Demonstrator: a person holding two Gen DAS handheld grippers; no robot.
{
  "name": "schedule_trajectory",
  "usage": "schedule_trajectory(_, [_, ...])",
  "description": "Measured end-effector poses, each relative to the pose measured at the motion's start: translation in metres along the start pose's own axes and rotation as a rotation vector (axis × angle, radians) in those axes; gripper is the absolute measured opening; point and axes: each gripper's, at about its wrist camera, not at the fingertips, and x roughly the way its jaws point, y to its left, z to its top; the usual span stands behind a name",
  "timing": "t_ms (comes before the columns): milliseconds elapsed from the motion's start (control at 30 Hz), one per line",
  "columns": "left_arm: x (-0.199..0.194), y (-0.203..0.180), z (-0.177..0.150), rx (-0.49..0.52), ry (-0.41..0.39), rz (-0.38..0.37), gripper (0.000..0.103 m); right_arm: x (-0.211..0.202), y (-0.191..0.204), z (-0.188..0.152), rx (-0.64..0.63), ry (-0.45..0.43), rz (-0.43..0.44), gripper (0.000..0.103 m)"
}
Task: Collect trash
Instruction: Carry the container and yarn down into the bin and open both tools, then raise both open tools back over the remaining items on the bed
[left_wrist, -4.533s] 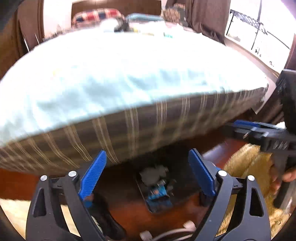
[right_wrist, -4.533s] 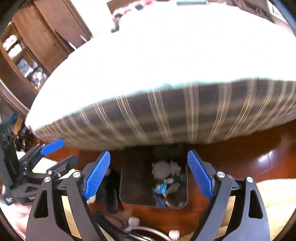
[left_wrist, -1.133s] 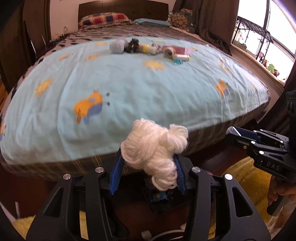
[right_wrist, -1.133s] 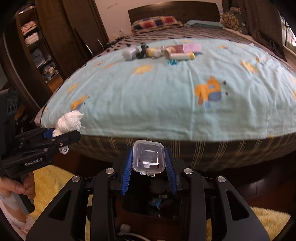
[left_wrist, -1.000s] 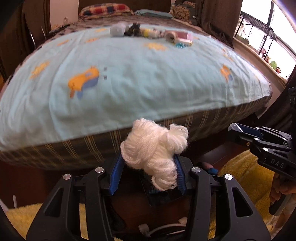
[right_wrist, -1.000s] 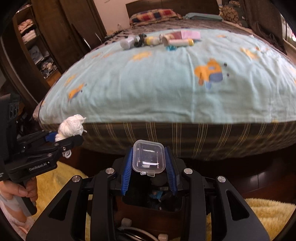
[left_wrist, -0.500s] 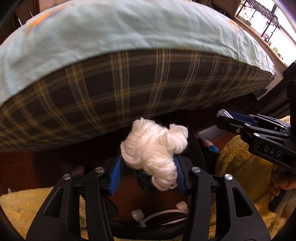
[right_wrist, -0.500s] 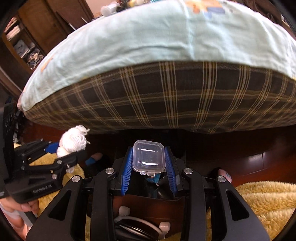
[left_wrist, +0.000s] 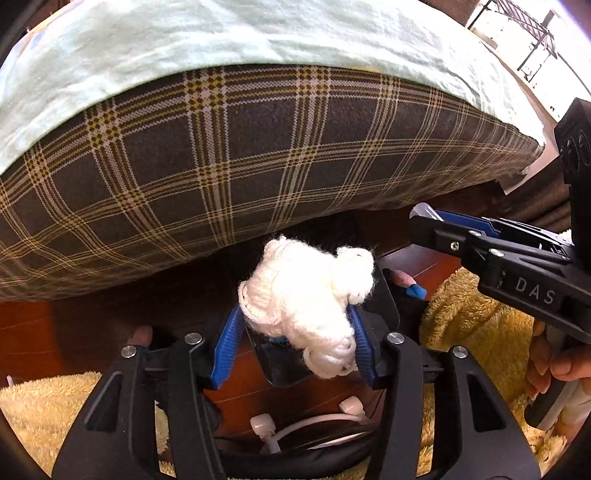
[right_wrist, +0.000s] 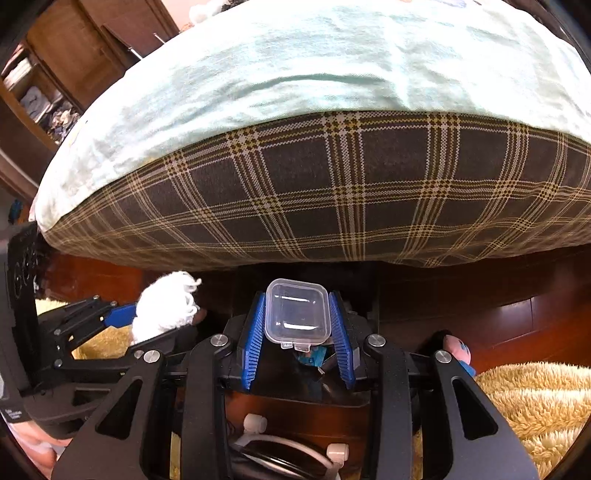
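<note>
- One yarn ball (left_wrist: 306, 302), mid-frame, is sitting between the left gripper's (left_wrist: 295, 343) opening jaws.
- One clear box (right_wrist: 297, 312), also mid-frame, is getting pinched tight by the right gripper (right_wrist: 297, 341).
- Both are hanging over one bin (left_wrist: 388, 314).

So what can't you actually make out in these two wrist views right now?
- Trash bin: left wrist view, mostly hidden behind the white yarn bundle in the left tool, whose jaws are opening.
- Bin contents: right wrist view, covered by the clear plastic box in the right tool.
- Bed top: items cut off by the upper edge.
</note>
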Motion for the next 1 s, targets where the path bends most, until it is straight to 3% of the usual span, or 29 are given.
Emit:
schedule_trajectory(133, [0.000, 0.000, 0.001, -0.004, -0.015, -0.008, 0.070, -0.005, -0.005, 0.002, 0.019, -0.013, -0.007, 0.052])
schedule_trajectory(300, [-0.009, 0.001, 0.007, -0.003, -0.044, 0.010, 0.076, -0.018, -0.011, 0.008, 0.034, -0.039, -0.011, 0.054])
schedule_trajectory(433, [-0.025, 0.001, 0.012, 0.000, -0.081, 0.029, 0.087, -0.039, -0.015, 0.015, 0.035, -0.082, -0.011, 0.070])
schedule_trajectory(633, [-0.062, 0.000, 0.023, 0.012, -0.164, 0.042, 0.094, -0.079, -0.012, 0.035, 0.012, -0.182, -0.014, 0.095])
schedule_trajectory(833, [-0.099, 0.003, 0.045, 0.033, -0.263, 0.080, 0.095, -0.109, -0.011, 0.071, -0.033, -0.275, -0.039, 0.097])
schedule_trajectory(1000, [-0.114, 0.013, 0.081, 0.044, -0.323, 0.122, 0.095, -0.109, -0.008, 0.110, -0.054, -0.336, -0.039, 0.097])
